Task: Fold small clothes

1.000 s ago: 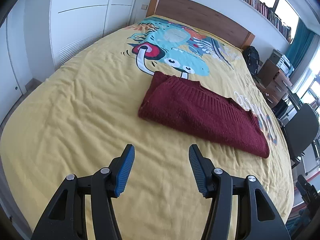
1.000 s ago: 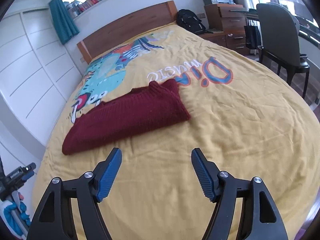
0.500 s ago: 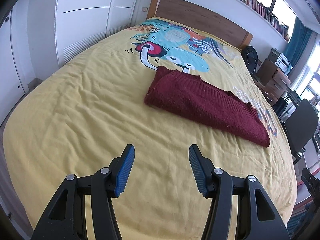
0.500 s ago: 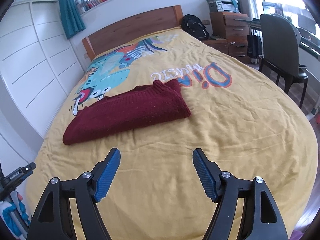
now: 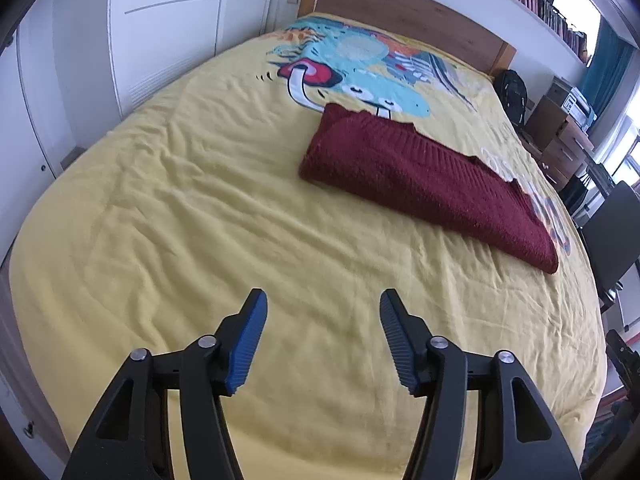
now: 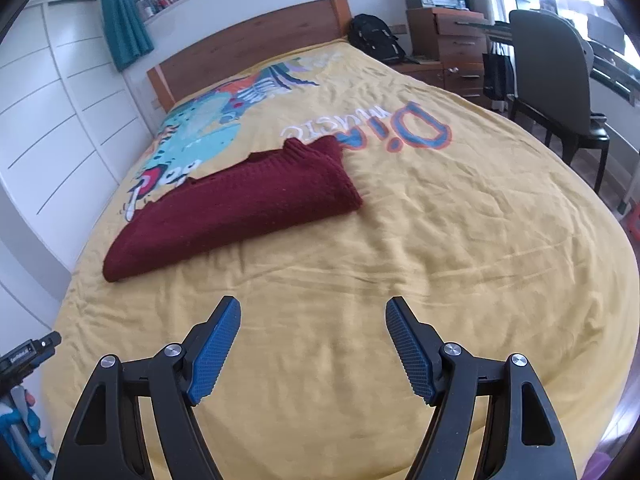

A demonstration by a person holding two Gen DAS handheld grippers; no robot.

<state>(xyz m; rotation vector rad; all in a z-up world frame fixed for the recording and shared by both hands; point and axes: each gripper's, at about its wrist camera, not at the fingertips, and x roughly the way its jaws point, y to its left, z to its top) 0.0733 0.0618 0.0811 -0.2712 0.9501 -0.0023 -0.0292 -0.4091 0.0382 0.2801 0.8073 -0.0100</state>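
A dark red knitted sweater (image 5: 424, 176) lies folded into a long strip across the middle of the yellow bed cover (image 5: 200, 208). It also shows in the right wrist view (image 6: 240, 208), with its collar end at the right. My left gripper (image 5: 322, 300) is open and empty, held above the bed's near part, well short of the sweater. My right gripper (image 6: 312, 308) is open and empty, also above the bed's near part, short of the sweater.
White wardrobe doors (image 5: 168, 32) stand along the bed's left side. A wooden headboard (image 6: 248, 52) is at the far end. A black backpack (image 6: 376, 42), wooden drawers (image 6: 452, 48) and a dark chair (image 6: 552, 80) stand to the right of the bed.
Both grippers have drawn back and up from the sweater, which now lies farther off in both views. Both stay open and empty. The sweater has not moved.
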